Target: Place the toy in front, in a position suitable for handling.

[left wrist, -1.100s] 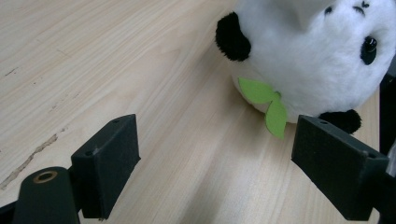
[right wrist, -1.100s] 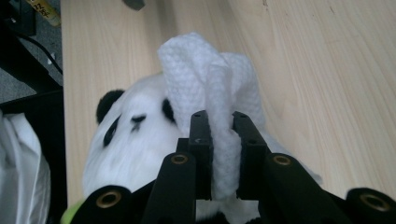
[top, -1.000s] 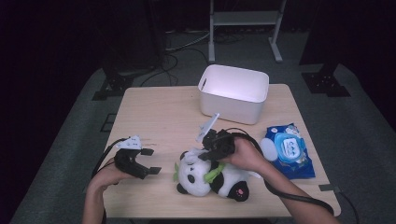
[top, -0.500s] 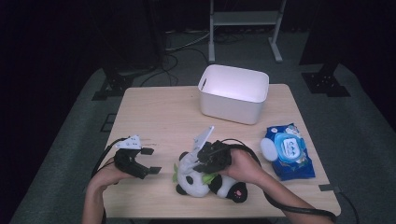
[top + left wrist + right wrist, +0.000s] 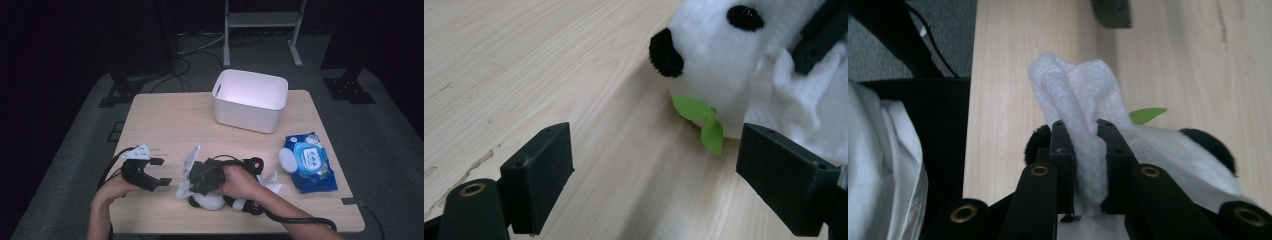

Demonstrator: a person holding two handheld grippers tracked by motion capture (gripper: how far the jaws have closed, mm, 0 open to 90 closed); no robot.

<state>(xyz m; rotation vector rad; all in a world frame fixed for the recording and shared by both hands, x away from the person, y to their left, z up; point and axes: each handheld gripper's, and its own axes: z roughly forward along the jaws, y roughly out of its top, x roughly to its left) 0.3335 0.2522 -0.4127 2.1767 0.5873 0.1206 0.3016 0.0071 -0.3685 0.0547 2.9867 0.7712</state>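
Wiping was underway: the right hand-held gripper (image 5: 1083,165) clamped a white wipe (image 5: 1078,100) against the panda toy (image 5: 724,60); the left hand-held gripper (image 5: 669,175) stood open, empty, alongside.

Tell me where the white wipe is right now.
The white wipe is pinched in the right gripper, pressed on the toy panda near the table's front edge, right of the left gripper.

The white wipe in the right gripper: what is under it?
Under the white wipe lies the panda toy, its white head and one black ear visible. The toy's part directly beneath the wipe is covered.
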